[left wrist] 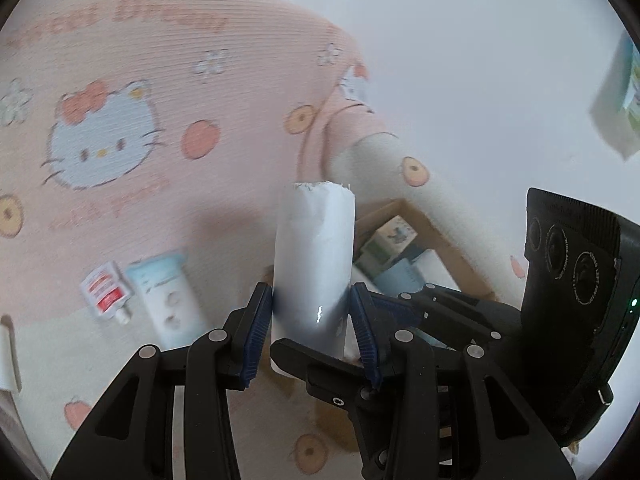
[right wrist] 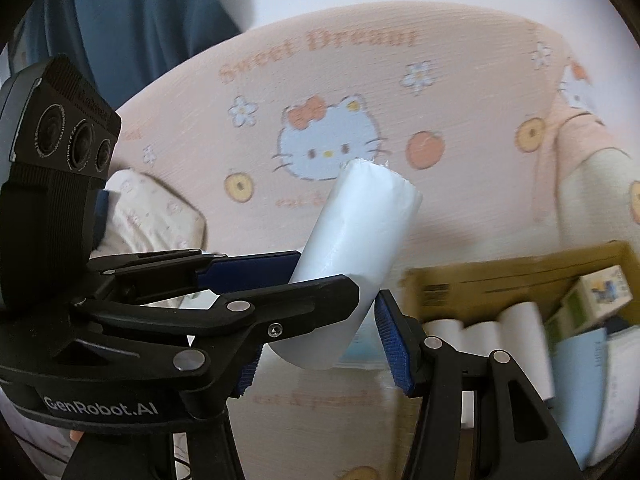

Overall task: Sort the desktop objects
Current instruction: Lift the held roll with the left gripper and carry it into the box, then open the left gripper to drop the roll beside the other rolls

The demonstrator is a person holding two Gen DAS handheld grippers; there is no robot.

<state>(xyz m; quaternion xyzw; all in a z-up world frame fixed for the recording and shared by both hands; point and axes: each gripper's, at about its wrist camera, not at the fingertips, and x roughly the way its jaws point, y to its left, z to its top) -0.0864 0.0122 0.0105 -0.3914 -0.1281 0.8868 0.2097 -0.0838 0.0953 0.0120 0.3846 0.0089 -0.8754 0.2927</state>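
Observation:
A white roll wrapped in plastic (left wrist: 316, 256) stands upright between the blue pads of my left gripper (left wrist: 312, 330), which is shut on its lower part. My right gripper (right wrist: 320, 356) is shut on the same white roll (right wrist: 360, 232), which leans to the right in its view; the near left pad is hidden behind the other tool. Each gripper shows in the other's view: the right gripper (left wrist: 416, 308) reaches in from the right, the left gripper (right wrist: 280, 280) from the left. The roll hangs above a pink cartoon-cat cloth (left wrist: 160, 60) near an open cardboard box (right wrist: 500, 276).
The cardboard box (left wrist: 440, 236) holds white rolls (right wrist: 516, 328), small printed cartons (right wrist: 600, 292) and a pale blue packet. A white-and-blue tube (left wrist: 168, 296) and a red-and-white sachet (left wrist: 106, 292) lie on the cloth. A soft tissue pack (right wrist: 152, 208) lies at the left.

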